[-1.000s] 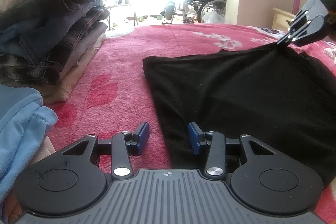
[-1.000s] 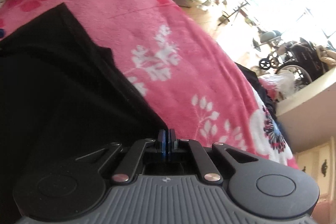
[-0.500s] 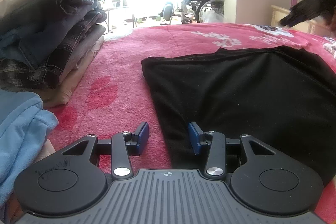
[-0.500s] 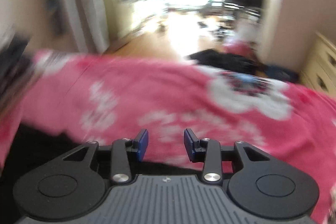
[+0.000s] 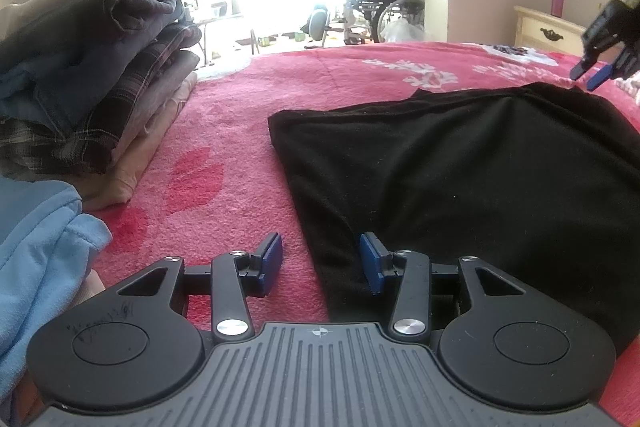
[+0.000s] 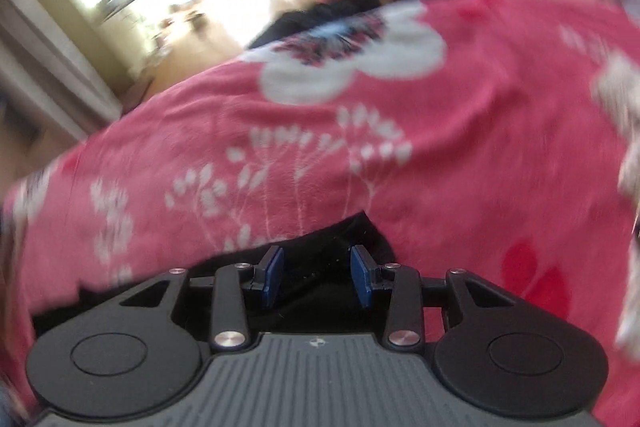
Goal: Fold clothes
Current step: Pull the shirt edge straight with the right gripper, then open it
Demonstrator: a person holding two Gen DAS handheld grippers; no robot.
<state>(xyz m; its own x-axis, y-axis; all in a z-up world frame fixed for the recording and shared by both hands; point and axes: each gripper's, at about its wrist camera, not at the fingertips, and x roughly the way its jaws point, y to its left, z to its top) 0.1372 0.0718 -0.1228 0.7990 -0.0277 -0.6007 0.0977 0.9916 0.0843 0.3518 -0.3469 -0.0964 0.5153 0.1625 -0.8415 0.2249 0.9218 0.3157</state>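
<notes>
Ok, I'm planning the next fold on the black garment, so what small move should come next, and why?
Probably close the left gripper on the near edge of the black garment. That edge lies right between its open pads, and the cloth is flat on the pink blanket. The right gripper is open too, holding nothing, over the garment's far corner.

The right wrist view is smeared by motion: the room past the bed is unreadable. Only a corner of the black garment shows there, the rest hidden under the right tool. In the left wrist view, the garment's right side and near edge are cut off, and the blue garment runs off the left edge.
</notes>
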